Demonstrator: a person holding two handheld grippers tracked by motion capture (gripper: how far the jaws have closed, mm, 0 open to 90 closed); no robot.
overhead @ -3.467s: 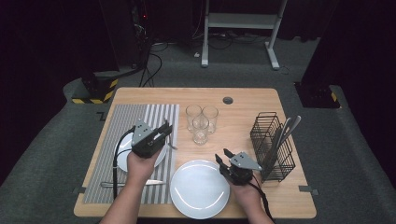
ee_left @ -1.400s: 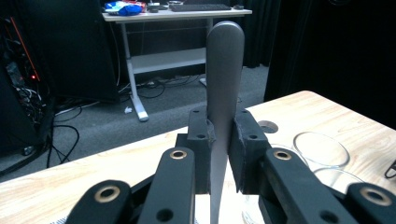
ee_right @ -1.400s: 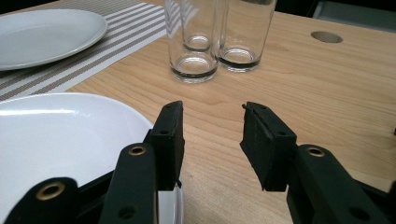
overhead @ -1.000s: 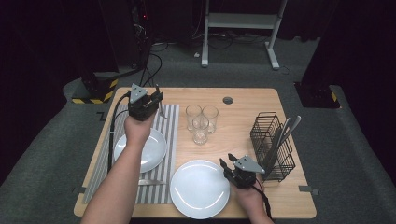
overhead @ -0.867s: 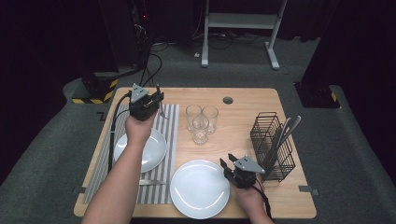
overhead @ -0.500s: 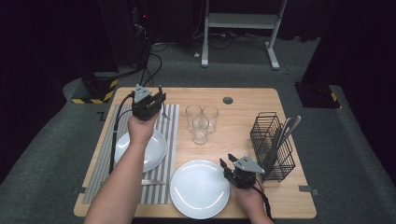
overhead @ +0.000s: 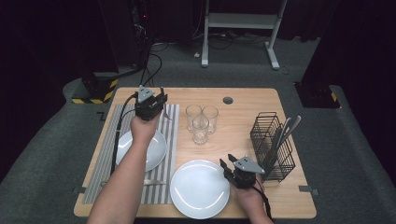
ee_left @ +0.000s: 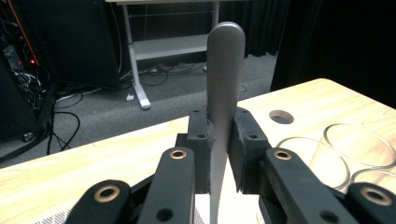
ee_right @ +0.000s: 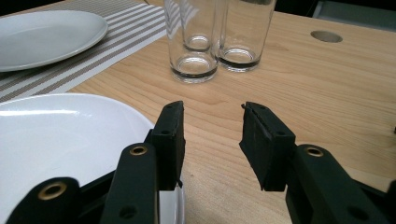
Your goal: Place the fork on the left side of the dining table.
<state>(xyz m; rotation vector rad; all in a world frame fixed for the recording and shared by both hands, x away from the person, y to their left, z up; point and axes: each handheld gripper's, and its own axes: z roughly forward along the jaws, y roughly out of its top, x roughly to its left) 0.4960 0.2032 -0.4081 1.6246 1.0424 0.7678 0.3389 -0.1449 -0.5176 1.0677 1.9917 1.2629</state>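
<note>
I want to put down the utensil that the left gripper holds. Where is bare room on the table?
Bare placemat lies beyond the small plate; bare wood lies between the glasses and the wire basket. Between the two plates it is crowded.

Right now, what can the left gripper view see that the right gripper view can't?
Left gripper view: a grey metal cutlery handle clamped upright between the left gripper's jaws, and a white metal stand on the dark floor behind the table.

Right gripper view: two round white plates, one near and one farther off, a grey striped placemat, and the right gripper with its jaws apart and nothing between them.

Both: the light wooden table with its round hole, and the clear drinking glasses.
</note>
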